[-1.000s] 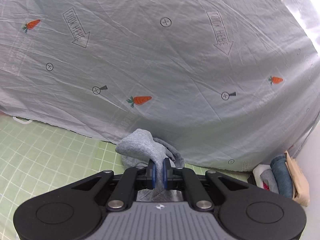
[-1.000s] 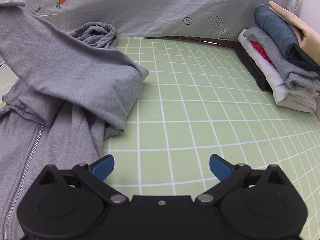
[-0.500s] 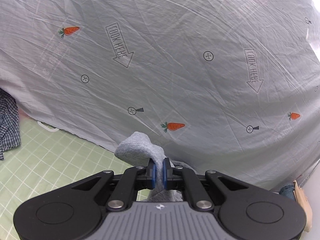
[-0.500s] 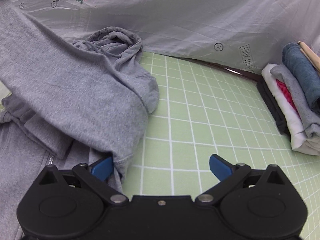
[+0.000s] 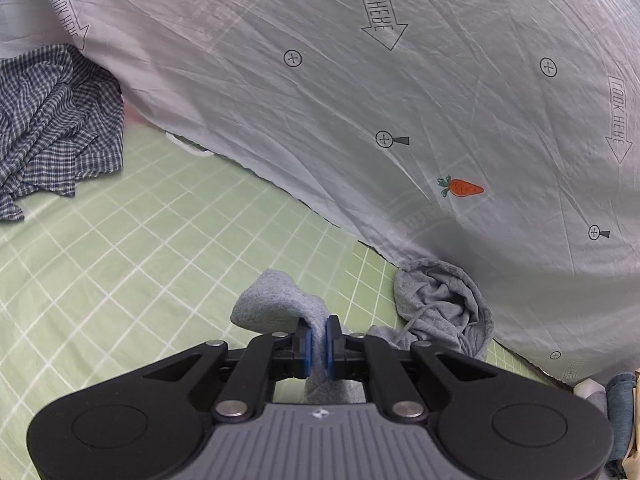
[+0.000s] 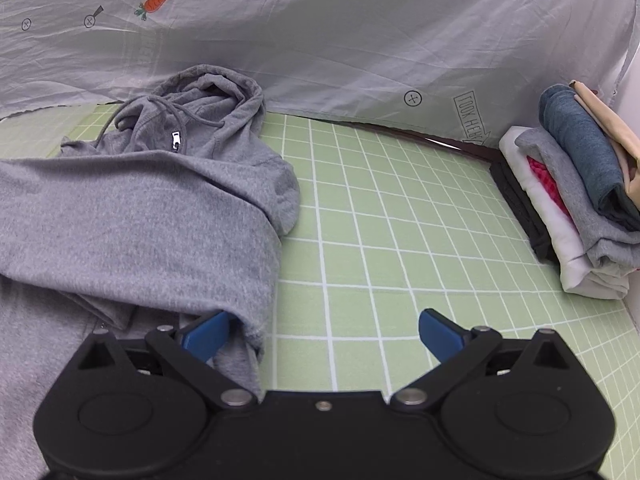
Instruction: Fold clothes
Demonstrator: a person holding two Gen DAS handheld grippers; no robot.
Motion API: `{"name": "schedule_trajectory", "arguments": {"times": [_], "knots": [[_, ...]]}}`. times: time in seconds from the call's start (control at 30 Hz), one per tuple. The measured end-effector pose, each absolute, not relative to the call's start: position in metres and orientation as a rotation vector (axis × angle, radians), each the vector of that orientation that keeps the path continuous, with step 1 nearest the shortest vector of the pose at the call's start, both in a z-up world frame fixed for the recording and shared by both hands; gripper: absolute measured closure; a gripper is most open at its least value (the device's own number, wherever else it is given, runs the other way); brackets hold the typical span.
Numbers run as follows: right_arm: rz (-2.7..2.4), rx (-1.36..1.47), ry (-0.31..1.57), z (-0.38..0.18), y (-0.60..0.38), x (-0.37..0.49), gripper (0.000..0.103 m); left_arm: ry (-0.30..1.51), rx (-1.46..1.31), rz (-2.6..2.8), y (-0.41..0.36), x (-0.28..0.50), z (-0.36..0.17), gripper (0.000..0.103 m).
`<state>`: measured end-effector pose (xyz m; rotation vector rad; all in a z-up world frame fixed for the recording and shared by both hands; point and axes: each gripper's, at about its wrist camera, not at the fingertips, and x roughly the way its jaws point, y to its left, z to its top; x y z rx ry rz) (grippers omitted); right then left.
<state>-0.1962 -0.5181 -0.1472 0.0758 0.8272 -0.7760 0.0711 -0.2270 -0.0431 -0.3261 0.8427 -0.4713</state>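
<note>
A grey zip hoodie (image 6: 132, 216) lies on the green grid mat (image 6: 400, 240), its hood (image 6: 212, 92) towards the back sheet. One sleeve is folded across the chest. My left gripper (image 5: 318, 340) is shut on that sleeve's cuff (image 5: 272, 304), held low over the mat, with the hood (image 5: 444, 312) just to its right. My right gripper (image 6: 320, 328) is open, low over the mat at the hoodie's right edge. Its left fingertip (image 6: 208, 332) touches the folded fabric and nothing is between the pads.
A grey printed sheet (image 5: 360, 100) with carrots and arrows hangs behind the mat. A crumpled blue checked shirt (image 5: 52, 120) lies at the left. A stack of folded clothes (image 6: 572, 208) stands at the right edge. Bare mat (image 5: 120, 272) stretches between the checked shirt and the hoodie.
My left gripper carried the cuff down and leftwards, so the sleeve now lies flat across the hoodie. The checked shirt came into view. My right gripper shifted left to the hoodie's edge.
</note>
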Motion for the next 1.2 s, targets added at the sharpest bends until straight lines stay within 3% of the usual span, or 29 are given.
{"name": "schedule_trajectory", "arguments": {"times": [0.67, 1.2], "knots": [[-0.822, 0.203, 0.733, -0.158, -0.424, -0.145, 0.0, 0.718, -0.312, -0.856, -0.272, 0.086, 0.055, 0.096], [-0.883, 0.35, 0.697, -0.173, -0.422, -0.106, 0.0, 0.749, -0.295, -0.89, -0.255, 0.105, 0.034, 0.096]]}}
